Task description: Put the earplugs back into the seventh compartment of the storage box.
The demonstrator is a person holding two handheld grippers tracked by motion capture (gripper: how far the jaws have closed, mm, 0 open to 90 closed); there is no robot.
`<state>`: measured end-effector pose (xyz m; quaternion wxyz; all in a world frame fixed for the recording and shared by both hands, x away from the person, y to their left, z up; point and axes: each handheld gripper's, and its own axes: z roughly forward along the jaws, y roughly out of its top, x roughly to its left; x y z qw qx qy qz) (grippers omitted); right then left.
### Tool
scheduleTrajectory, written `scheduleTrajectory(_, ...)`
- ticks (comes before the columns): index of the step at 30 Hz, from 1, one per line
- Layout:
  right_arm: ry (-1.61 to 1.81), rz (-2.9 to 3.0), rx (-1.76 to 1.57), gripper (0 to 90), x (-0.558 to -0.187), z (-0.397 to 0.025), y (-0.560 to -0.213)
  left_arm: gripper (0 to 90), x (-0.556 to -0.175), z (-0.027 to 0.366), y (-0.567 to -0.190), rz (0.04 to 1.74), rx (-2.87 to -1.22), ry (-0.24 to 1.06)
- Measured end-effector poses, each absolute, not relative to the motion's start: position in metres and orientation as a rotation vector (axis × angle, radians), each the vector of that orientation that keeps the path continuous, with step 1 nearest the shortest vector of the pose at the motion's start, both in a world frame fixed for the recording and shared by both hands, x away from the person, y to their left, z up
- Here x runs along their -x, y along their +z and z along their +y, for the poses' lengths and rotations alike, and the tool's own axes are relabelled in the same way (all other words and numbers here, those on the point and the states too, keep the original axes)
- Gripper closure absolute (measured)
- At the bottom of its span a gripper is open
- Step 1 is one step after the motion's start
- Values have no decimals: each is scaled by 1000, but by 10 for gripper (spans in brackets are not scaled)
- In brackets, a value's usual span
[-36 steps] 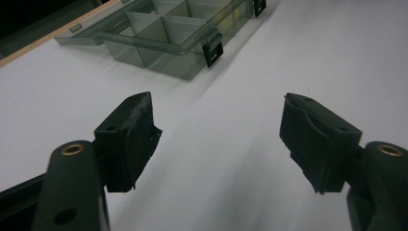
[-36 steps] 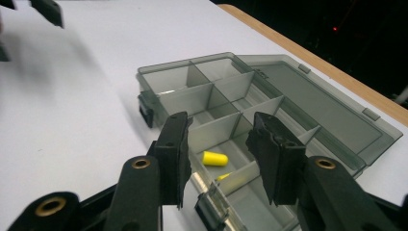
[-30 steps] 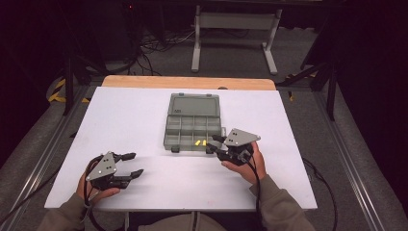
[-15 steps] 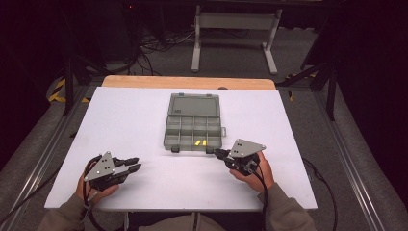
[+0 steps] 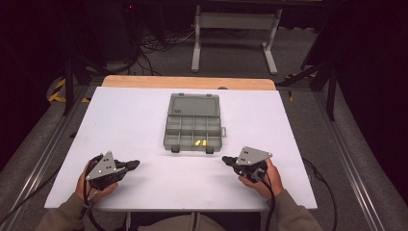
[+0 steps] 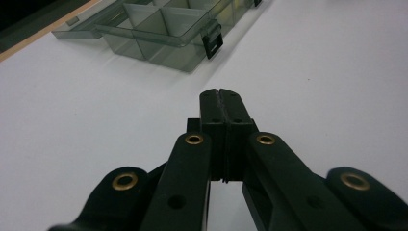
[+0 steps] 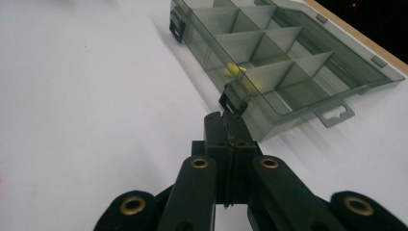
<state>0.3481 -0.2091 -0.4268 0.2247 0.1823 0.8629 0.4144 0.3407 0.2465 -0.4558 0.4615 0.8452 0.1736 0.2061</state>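
Note:
An open grey compartment box (image 5: 192, 125) lies mid-table, lid folded back, with two small yellow pieces (image 5: 199, 143) in a front compartment. My left gripper (image 5: 134, 164) rests near the table's front left, jaws pressed together with nothing between them; its own view shows the shut jaws (image 6: 222, 96) and the box (image 6: 159, 29) far ahead. My right gripper (image 5: 225, 159) sits front right, just below the box's right latch, also shut and empty. In the right gripper view the shut tips (image 7: 225, 120) lie close to a black latch (image 7: 233, 98), with a yellow piece (image 7: 233, 70) behind a divider.
The white table (image 5: 144, 115) has a wooden strip (image 5: 187, 82) along its far edge. A metal stand (image 5: 233, 29) and cables lie on the dark floor beyond. A hand holds each gripper at the near edge.
Both grippers have drawn back toward the table's near edge. The right one left the box's front latch, and the left gripper's jaws have closed.

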Motion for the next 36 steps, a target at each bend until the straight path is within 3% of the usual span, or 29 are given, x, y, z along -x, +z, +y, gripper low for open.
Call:
scheduleTrajectory(20, 1114, 2275, -720, 900, -375, -254, -423, 900, -388, 251, -438, 451, -2096, 537)
scheduleTrajectory(36, 1053, 2270, -736, 900, -408, -253, -404, 900, -423, 247, -419, 465, -2108, 562)
